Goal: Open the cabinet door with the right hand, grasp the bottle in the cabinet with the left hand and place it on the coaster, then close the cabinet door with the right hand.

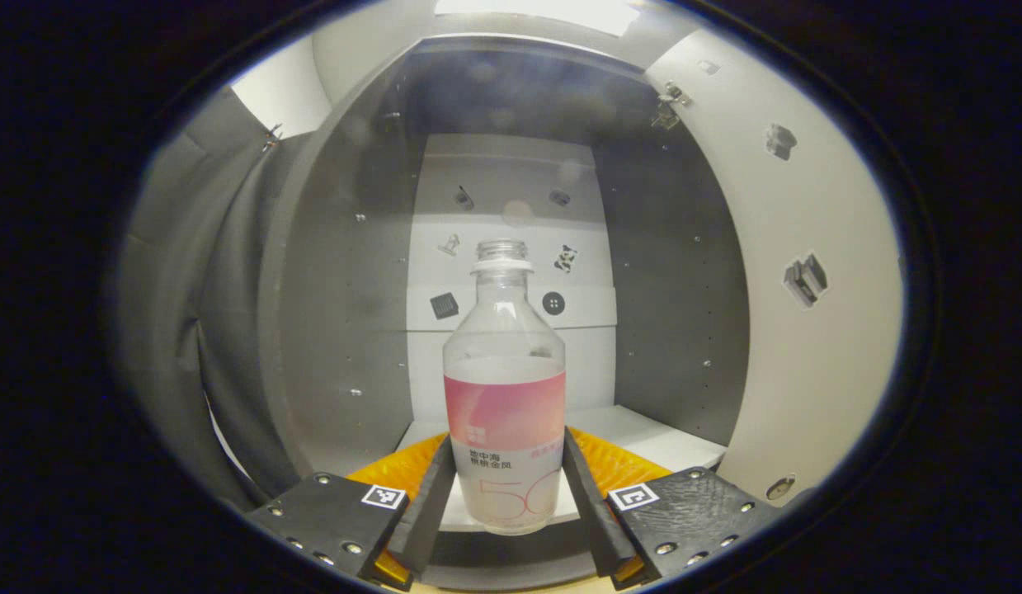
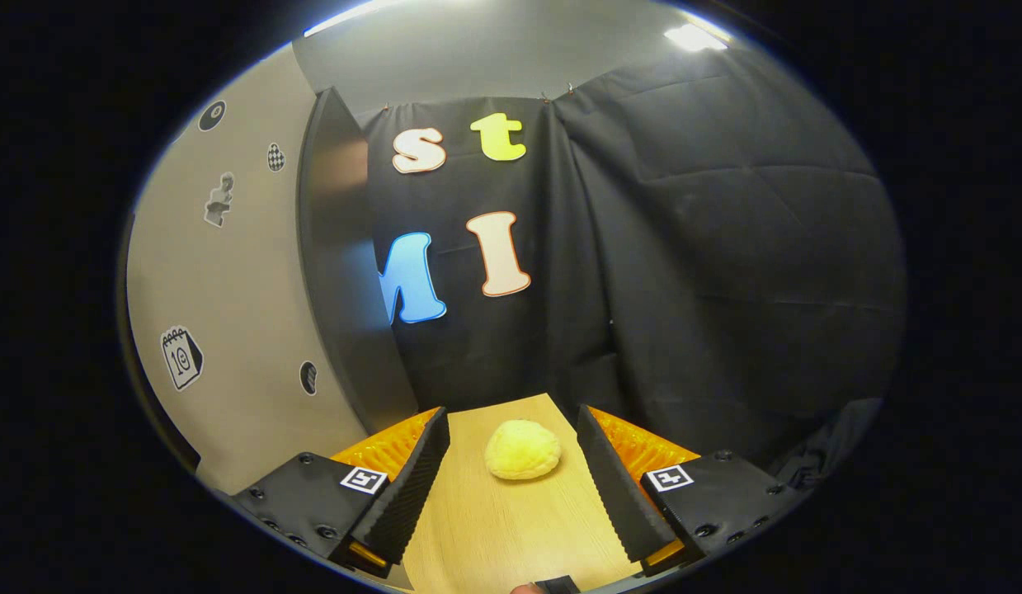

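Observation:
A clear, uncapped bottle with a pink-and-white label stands upright inside the grey cabinet, over the front of its white shelf. My left gripper is shut on the bottle, one finger pressed against each side of its lower half. The cabinet door hangs open at the right, its pale face dotted with stickers. In the right gripper view the same open door stands at the left. My right gripper is open over the wooden tabletop, holding nothing.
A pale yellow, bun-shaped lump lies on the tabletop just beyond my right gripper's fingertips. Black cloth walls the booth behind and to the right. Grey cloth hangs to the left of the cabinet.

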